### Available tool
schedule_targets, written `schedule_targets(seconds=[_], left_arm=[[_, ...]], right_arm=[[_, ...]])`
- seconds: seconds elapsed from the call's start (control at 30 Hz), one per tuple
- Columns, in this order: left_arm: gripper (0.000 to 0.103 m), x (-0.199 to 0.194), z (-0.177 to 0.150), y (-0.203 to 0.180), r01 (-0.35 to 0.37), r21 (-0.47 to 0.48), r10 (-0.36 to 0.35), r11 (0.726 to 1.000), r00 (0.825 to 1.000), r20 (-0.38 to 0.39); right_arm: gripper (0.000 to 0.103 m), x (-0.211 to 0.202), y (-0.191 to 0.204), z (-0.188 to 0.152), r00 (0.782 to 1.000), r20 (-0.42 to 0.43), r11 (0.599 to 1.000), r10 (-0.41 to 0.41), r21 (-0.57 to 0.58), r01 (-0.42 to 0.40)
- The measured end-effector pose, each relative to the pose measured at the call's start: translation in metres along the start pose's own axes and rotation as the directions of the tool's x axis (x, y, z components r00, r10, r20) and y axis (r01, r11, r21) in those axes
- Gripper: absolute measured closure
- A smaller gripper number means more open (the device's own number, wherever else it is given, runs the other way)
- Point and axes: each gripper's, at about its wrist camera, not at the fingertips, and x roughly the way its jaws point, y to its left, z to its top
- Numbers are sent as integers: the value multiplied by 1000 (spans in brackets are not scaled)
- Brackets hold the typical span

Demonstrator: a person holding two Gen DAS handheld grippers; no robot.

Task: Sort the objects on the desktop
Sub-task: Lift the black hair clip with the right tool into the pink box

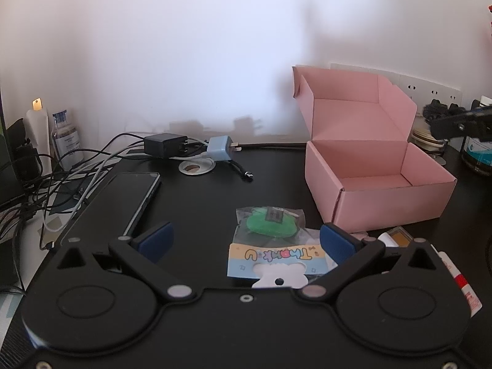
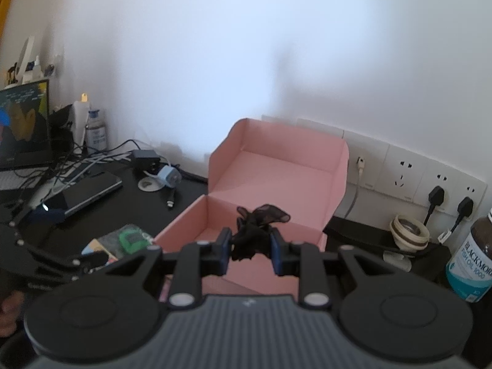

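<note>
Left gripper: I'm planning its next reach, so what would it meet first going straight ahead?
Probably the packet with the green item lying between the open left gripper fingers; past it only bare desk, though depth is unclear.

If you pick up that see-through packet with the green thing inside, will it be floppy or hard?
Probably floppy: the packet looks like thin clear plastic, wrinkled around the green piece. It is likely light, since it lies flat on the desk with only a paper card at one end. The film could be a bit slippery between the open left gripper pads.
</note>
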Motion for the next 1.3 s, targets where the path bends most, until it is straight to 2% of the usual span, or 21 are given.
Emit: schedule_targets(seconds=[0.13,0.5,0.7,1.1,1.3], left_arm=[[0,0,0,0,0,-2,0,1000,1000,4],[0,0,0,1,1,-5,-1,1000,1000,2],[0,0,0,1,1,-6,-1,1000,1000,0],[0,-1,0,1,0,-4,0,1000,1000,0],[0,1,0,1,-1,-3,1,1000,1000,0]], right_arm=[[78,7,-2,8,1000,-10,1000,5,17,-5],[78,61,-5,27,991,-125,990,50,140,-32],[78,94,-4,24,973,-230,983,20,180,23],[78,121,-7,11,953,-302,981,-33,171,88],[78,128,-9,6,941,-336,978,-30,185,97]])
